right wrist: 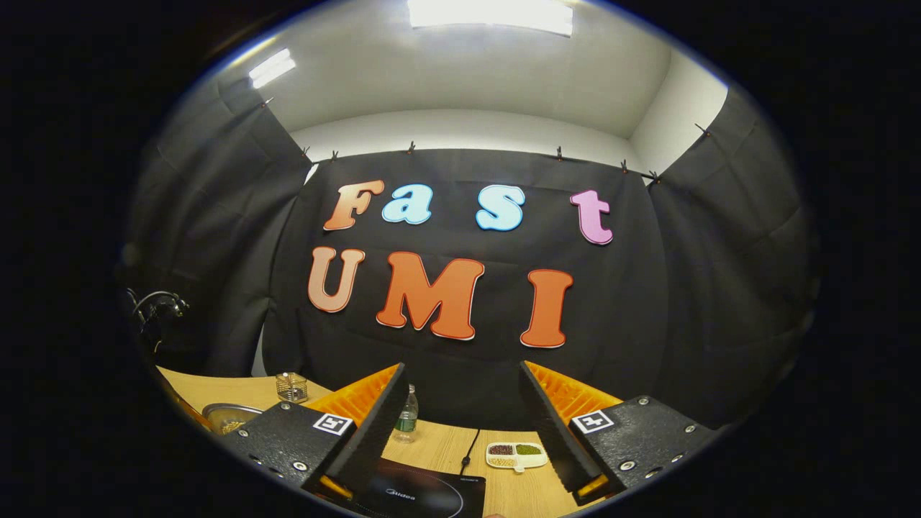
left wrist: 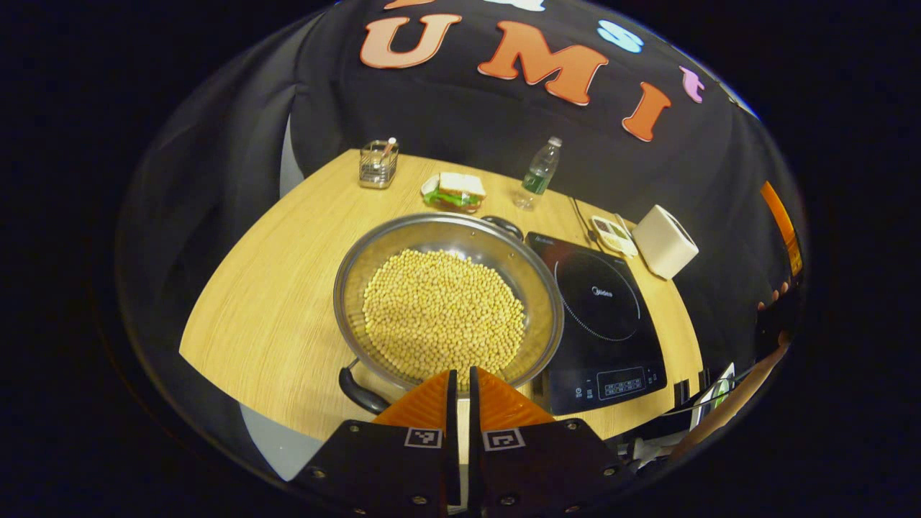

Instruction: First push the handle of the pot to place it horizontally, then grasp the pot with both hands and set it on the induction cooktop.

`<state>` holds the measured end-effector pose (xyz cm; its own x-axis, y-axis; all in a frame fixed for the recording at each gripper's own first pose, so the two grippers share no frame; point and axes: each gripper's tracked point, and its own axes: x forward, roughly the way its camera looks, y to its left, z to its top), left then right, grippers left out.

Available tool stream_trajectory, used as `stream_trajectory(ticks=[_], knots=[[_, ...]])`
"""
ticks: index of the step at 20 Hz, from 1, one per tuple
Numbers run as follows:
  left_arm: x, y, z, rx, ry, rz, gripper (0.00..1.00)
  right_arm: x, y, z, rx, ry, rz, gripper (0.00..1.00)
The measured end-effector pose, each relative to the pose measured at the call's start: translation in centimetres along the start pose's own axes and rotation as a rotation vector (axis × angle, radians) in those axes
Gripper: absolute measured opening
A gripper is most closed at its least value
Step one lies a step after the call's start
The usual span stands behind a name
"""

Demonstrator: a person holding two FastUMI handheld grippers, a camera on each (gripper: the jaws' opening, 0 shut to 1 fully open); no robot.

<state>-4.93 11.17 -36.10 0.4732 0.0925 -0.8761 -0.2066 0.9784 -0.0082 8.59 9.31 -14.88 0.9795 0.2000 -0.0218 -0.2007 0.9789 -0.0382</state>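
Now, left tongs: your left tongs (left wrist: 462, 381) are nearly closed, only a thin slit between the fingers, gripping nothing, tips over the pot's near rim.
Right tongs: your right tongs (right wrist: 464, 410) stand wide apart and empty, raised and aimed at the booth wall.
Pot: the pot (left wrist: 447, 302), full of yellow beans (left wrist: 444, 313), sits on the desk (left wrist: 273, 302) just beside the induction cooktop (left wrist: 601, 316), not on it.
Handle: one dark handle (left wrist: 360, 392) shows at the near-left rim.
Behind the pot: a sandwich (left wrist: 455, 191), a water bottle (left wrist: 540, 171), a wire holder (left wrist: 378, 163) and a white box (left wrist: 663, 241).
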Motion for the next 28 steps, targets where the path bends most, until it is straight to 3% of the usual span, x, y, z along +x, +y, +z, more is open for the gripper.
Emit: stream_trajectory(ticks=[11, 16, 20, 24, 28], knots=[[1.4, 1.3, -4.3, -0.143, 0.173, -0.043, 0.06, 0.0, 0.7, -1.5, -0.025, 0.041, 0.015, 0.95], [1.3, 2.6, -5.0, -0.157, 0.196, -0.035, 0.10, -0.1, 1.8, -1.7, -0.033, 0.058, 0.030, 0.95], [2.4, 2.5, -5.4, -0.194, 0.228, -0.047, 0.02, 0.2, 2.5, -2.1, -0.029, 0.075, 0.042, 0.95], [3.4, 5.2, -4.2, -0.208, 0.193, 0.068, 0.01, 0.0, 2.9, -2.8, -0.044, 0.103, 0.054, 0.95], [4.3, 7.6, -3.8, -0.208, 0.191, 0.124, 0.01, 0.2, 3.6, -3.7, -0.039, 0.125, 0.069, 0.95]])
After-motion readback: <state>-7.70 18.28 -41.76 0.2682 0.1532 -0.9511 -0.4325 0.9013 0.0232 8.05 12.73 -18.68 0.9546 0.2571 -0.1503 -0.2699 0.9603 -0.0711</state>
